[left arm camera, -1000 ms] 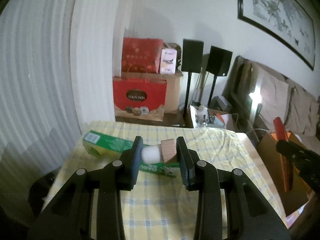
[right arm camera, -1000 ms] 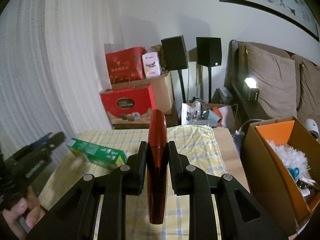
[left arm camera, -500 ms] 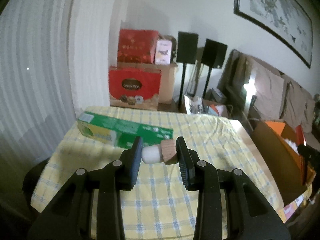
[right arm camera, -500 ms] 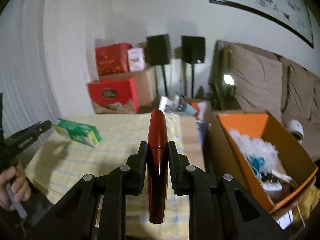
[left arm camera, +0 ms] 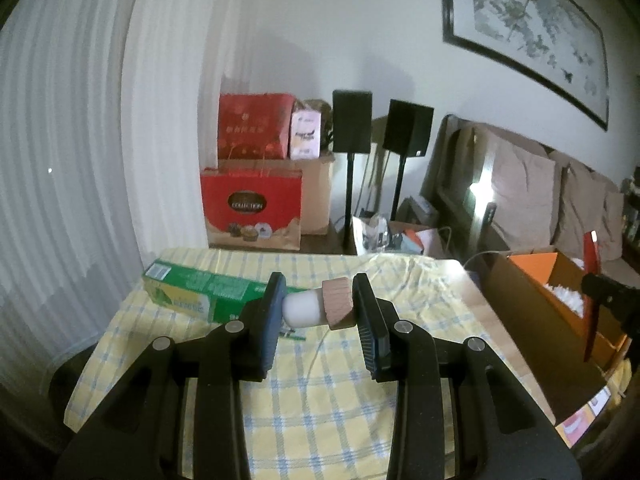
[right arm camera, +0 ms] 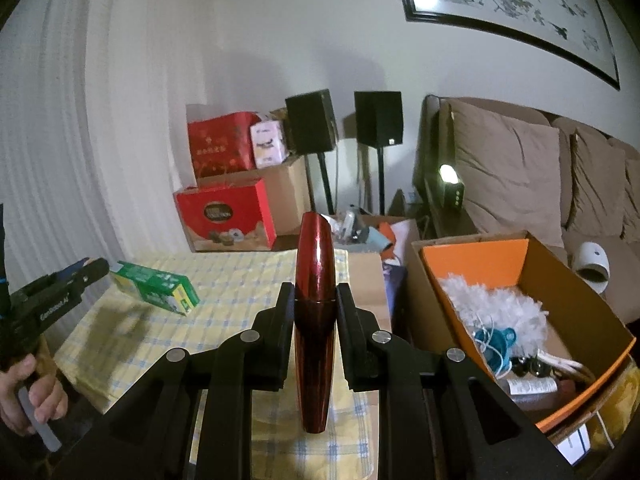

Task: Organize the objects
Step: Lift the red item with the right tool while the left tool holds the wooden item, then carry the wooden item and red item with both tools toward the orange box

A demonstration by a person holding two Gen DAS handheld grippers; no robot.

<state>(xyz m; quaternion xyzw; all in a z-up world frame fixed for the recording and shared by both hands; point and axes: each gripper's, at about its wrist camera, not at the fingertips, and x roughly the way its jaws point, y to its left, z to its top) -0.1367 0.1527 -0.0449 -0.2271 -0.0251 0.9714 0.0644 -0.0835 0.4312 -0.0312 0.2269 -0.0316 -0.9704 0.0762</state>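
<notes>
Glossy red tapered tube point(right arm camera: 315, 312) clamped in my right gripper point(right arm camera: 315, 304) beside the orange-lined cardboard box point(right arm camera: 476, 254); left gripper point(left arm camera: 318, 307) clamps a white bulb with wooden cap point(left arm camera: 320, 309).

Matte black tool point(left arm camera: 318, 312), blue pads point(left arm camera: 273, 312), silver screws, bare hand point(right arm camera: 30, 398)

Green box point(left arm camera: 200, 294) partly hidden behind left gripper point(left arm camera: 319, 306); label text unreadable.

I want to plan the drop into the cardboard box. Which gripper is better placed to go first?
Probably the right gripper: it holds the red tube beside the open cardboard box. The left gripper, holding the white-and-wood piece, is over the table.
</notes>
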